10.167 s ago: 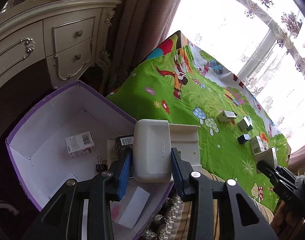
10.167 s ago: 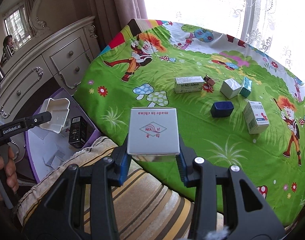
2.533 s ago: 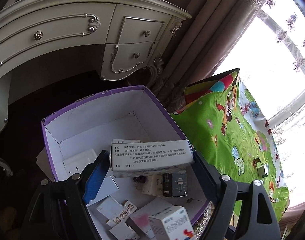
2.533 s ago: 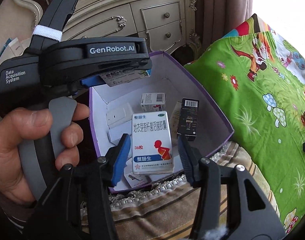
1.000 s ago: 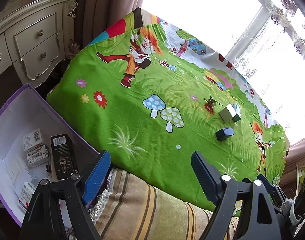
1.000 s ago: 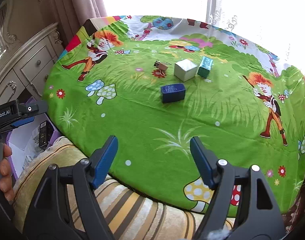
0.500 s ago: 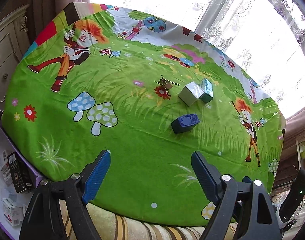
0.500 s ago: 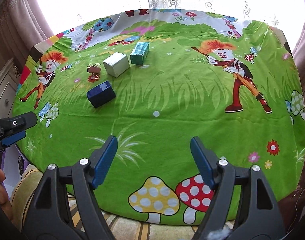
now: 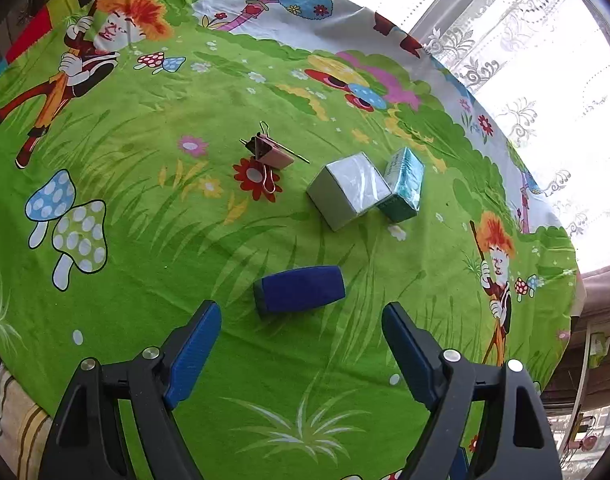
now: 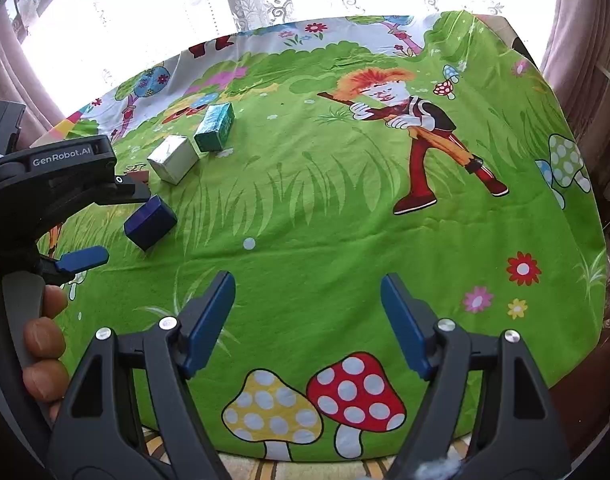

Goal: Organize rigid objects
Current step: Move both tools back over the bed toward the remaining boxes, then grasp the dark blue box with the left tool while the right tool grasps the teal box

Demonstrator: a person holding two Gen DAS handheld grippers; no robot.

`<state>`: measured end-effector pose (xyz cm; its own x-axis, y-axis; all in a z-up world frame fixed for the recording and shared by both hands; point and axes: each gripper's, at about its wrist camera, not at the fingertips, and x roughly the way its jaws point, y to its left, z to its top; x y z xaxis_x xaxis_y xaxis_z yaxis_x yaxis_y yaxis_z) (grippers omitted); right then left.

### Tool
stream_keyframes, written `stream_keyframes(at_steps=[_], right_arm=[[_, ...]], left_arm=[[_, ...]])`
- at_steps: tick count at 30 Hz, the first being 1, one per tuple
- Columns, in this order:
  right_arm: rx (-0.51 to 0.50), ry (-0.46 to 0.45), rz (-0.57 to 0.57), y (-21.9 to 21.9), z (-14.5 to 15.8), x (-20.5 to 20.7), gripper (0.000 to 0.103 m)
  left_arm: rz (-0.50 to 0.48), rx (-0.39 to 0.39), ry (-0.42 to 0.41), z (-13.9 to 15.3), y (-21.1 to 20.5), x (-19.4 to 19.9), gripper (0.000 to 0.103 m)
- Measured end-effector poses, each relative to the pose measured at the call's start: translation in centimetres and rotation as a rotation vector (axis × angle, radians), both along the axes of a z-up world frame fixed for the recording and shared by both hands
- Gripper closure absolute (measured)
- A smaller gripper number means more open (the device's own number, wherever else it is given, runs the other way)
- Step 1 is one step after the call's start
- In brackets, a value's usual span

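Note:
A dark blue box point(image 9: 299, 289) lies on the green cartoon cloth point(image 9: 145, 240), just ahead of my open, empty left gripper point(image 9: 301, 328). Behind it stand a silver box point(image 9: 347, 190) and a teal box point(image 9: 403, 184), touching. A pink binder clip point(image 9: 269, 154) lies to their left. In the right wrist view the blue box point(image 10: 149, 222), silver box point(image 10: 173, 158) and teal box point(image 10: 215, 122) sit at the left, with the left gripper point(image 10: 85, 220) beside the blue box. My right gripper point(image 10: 307, 300) is open and empty over bare cloth.
The cloth covers a round table; its front edge drops to a striped cushion point(image 9: 17, 420). A lace-curtained window point(image 9: 545, 40) lies behind the table. Brown drapes point(image 10: 585, 40) hang at the right. My hand point(image 10: 41, 340) holds the left gripper.
Both grippers have moved forward over the table. The blue box is now close in front of the left gripper. The purple storage box has dropped out of view.

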<state>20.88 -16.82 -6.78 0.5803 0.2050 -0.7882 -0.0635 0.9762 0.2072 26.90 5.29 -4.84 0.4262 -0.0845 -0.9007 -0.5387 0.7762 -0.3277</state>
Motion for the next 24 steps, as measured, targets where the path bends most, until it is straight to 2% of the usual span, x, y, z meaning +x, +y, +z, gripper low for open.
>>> stream_keyframes(at_steps=[4,5,7,9,19,24], right_arm=[[0.015,0.008,0.004,-0.1,-0.3,0.2,0.025],[0.020,0.009,0.004,-0.2,-0.3,0.2,0.025],[0.028,0.014,0.003,-0.3,-0.4,0.3,0.025],[0.034,0.019,0.002,-0.3,-0.5,0.4,0.025],[0.038,0.002,-0.022,-0.6,0.5,1.1,0.025],[0.017,-0.032,-0.023,0.2,2.2,2.4,0.025]], left_arm=[[0.010,0.011,0.020,-0.4,-0.4,1.3,0.021],[0.005,0.015,0.027,-0.7,-0.5,1.7,0.024],[-0.014,0.034,0.047,-1.2,-0.9,2.1,0.041],[-0.035,0.050,0.055,-1.6,-1.0,2.2,0.049],[-0.106,0.053,-0.034,-1.3,-0.5,0.3,0.049],[-0.094,0.107,-0.105,-0.1,0.8,-1.6,0.049]])
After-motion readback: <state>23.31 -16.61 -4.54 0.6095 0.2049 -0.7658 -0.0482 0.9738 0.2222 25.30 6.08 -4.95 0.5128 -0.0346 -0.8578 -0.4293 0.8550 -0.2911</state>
